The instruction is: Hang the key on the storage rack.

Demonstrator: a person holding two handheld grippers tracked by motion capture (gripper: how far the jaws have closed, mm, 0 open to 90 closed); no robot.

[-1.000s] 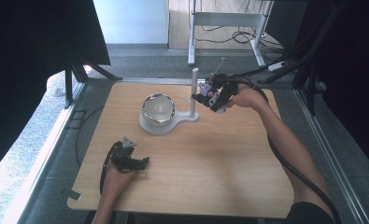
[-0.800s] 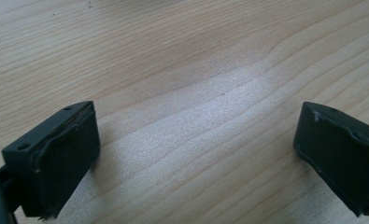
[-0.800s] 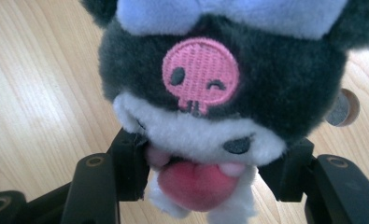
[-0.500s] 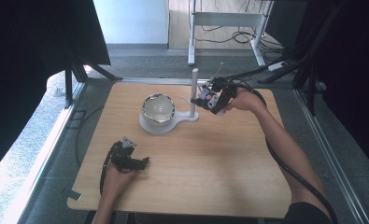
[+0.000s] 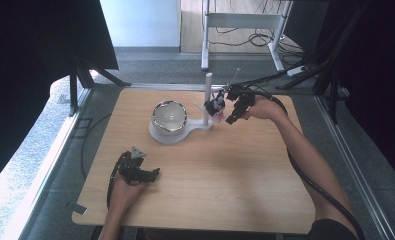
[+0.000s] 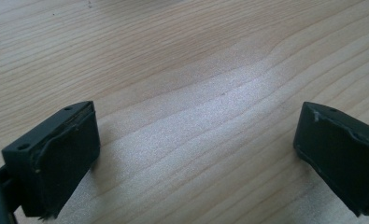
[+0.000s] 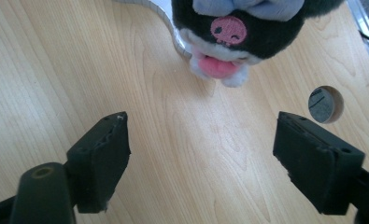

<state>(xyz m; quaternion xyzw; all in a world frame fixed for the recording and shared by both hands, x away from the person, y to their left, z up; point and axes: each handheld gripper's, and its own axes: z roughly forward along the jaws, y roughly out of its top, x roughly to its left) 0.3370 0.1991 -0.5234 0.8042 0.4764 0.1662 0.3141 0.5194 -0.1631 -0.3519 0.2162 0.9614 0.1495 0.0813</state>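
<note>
Both forearms were bare, no sleeves worn. Each hand carried a black two-jaw gripper, the left gripper and the right gripper, each trailing a thick black cable; the blocky jaws bore small screw holes and scuffed edges.

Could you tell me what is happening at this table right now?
A person works two handheld grippers at a wooden table. The right gripper has just been opening its jaws, with nothing between them, in front of a small plush toy hanging by the white stand's post. The left gripper rests open on the table near the front edge.
</note>
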